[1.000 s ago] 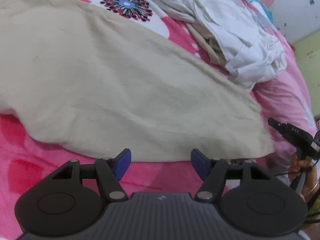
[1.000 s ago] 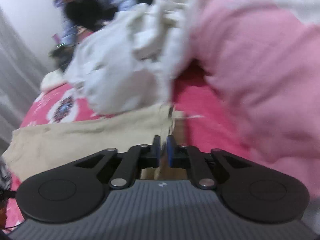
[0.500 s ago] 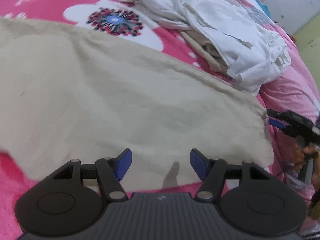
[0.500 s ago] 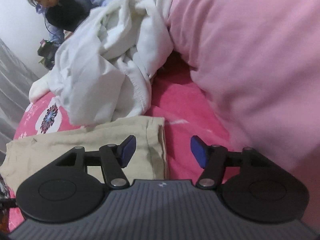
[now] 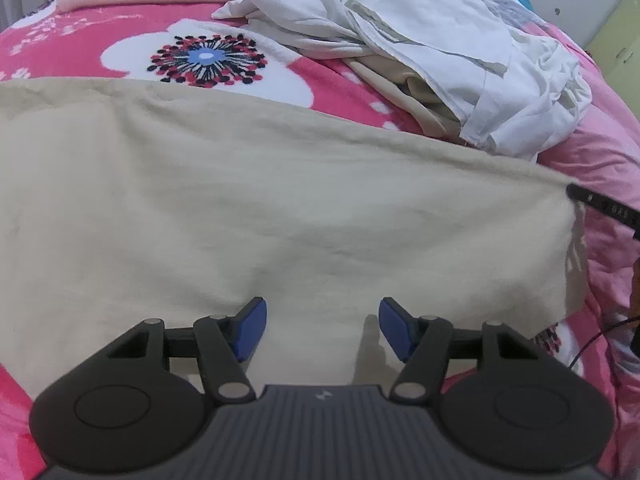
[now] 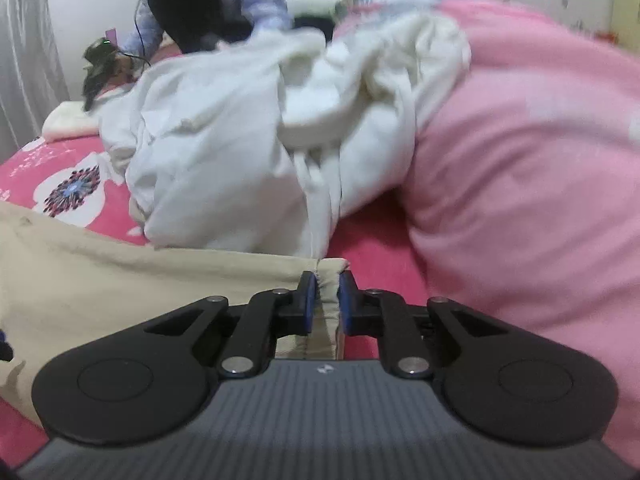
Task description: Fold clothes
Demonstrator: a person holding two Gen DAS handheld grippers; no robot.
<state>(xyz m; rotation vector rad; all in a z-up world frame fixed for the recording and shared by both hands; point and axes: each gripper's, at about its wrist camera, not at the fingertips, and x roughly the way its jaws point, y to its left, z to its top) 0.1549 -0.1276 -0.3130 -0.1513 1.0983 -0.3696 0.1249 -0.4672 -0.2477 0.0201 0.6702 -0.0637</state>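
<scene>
The beige garment (image 5: 280, 208) lies spread on the bed (image 5: 72, 40). The right gripper (image 6: 324, 300) has just been closing and pinches its corner at 3 o'clock. The left gripper (image 5: 320, 328) hovers released (nothing between its fingers); next it needs the near hem.

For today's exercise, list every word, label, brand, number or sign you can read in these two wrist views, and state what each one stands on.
No word or number can be read with confidence.
Small pale emblem, a mark and not letters, on the body of the left tongs.
The same emblem on the body of the right tongs.
Faint pale characters on the black arm of the right tongs at the left view's right edge: too small and blurred to read.
</scene>
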